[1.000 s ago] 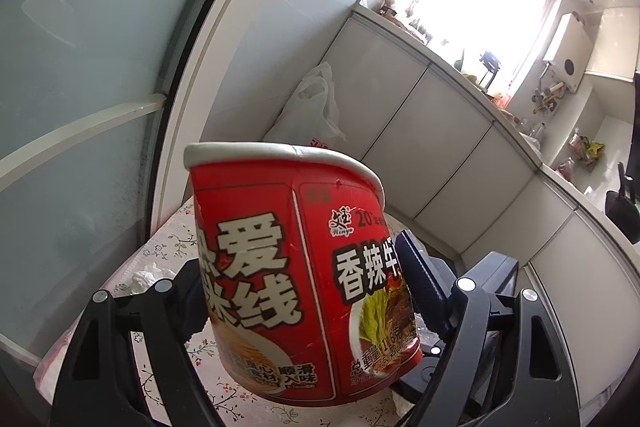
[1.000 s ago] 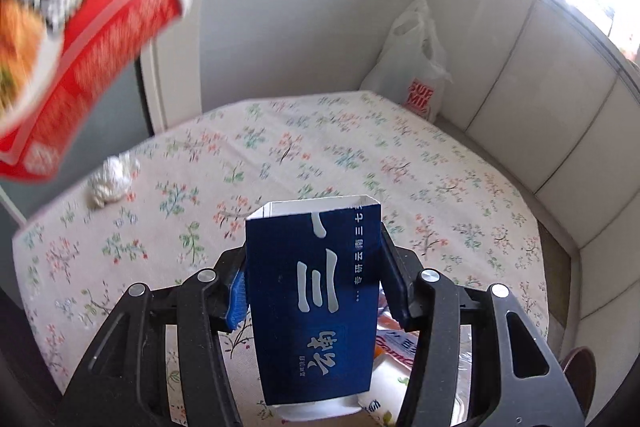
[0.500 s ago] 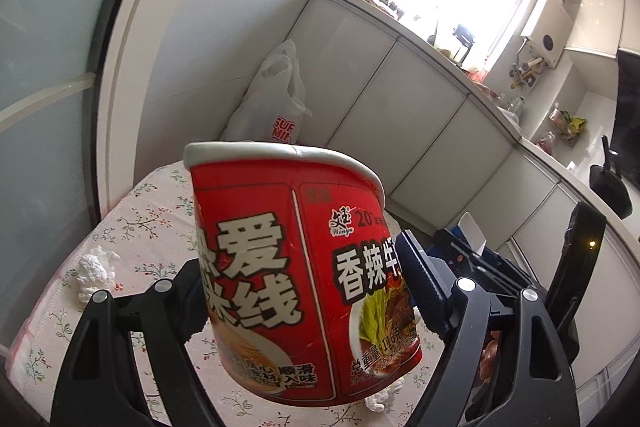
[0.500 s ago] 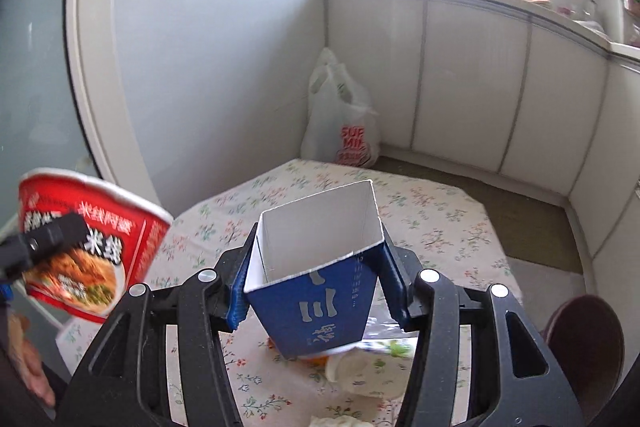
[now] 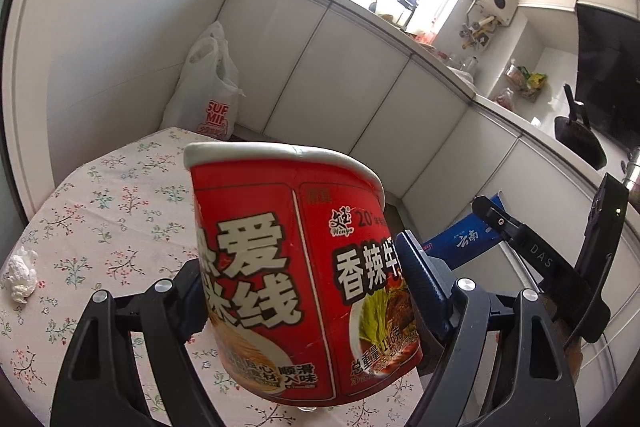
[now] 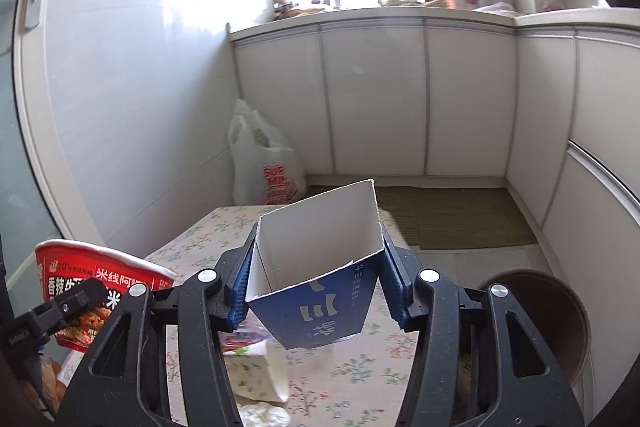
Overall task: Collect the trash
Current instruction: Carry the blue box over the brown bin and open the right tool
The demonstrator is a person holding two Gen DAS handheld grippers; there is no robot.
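Trash in both grippers. Left gripper is clamped on a red noodle cup, held upright above the floral tablecloth. Right gripper is clamped on an open blue carton, mouth tilted up, over the same cloth. A crumpled white tissue lies far left of the left gripper. A brown bin stands low right of the right gripper. A white plastic bag sits beyond the table, against the wall.
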